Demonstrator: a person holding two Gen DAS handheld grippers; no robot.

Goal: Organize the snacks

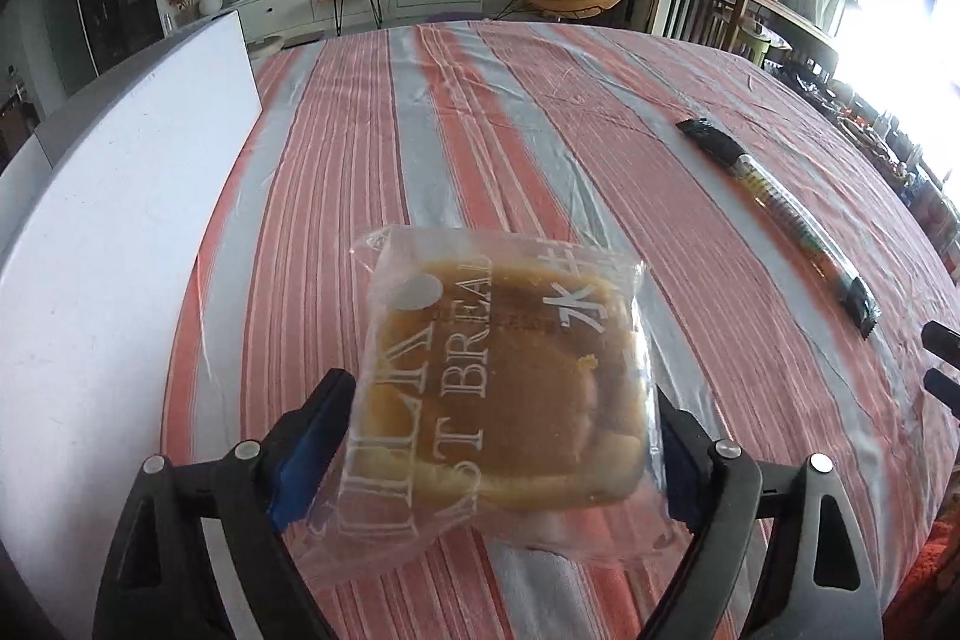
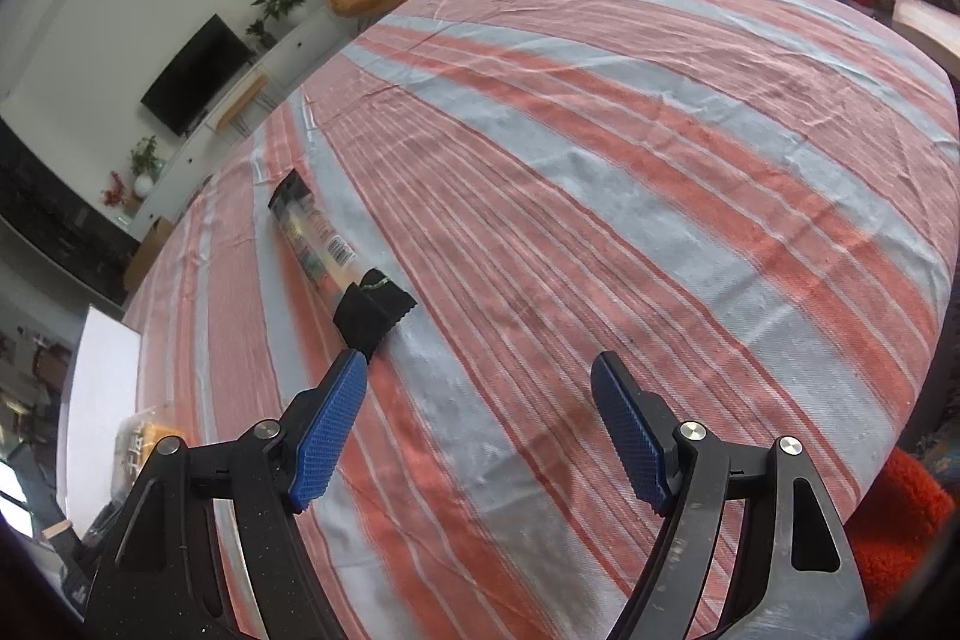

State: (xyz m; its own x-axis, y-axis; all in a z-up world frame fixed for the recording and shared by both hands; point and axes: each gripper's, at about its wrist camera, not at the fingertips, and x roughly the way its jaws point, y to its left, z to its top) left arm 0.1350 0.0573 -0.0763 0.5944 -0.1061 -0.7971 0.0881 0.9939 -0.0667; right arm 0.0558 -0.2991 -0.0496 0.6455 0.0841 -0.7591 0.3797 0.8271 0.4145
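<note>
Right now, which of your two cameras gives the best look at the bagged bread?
The left wrist view: the bread packet fills the foreground between the left tongs, lettering legible. The right wrist view catches only a corner of it at the left edge, beside the white box.

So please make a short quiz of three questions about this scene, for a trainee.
1. True or false: the left gripper is shut on the bagged bread.
2. The long stick snack pack lies: A) on the striped tablecloth; B) in the right gripper; C) on the white board.
3. Fill in: the right gripper's jaws are ____.

Key: 1 true; 2 A; 3 open.
</note>
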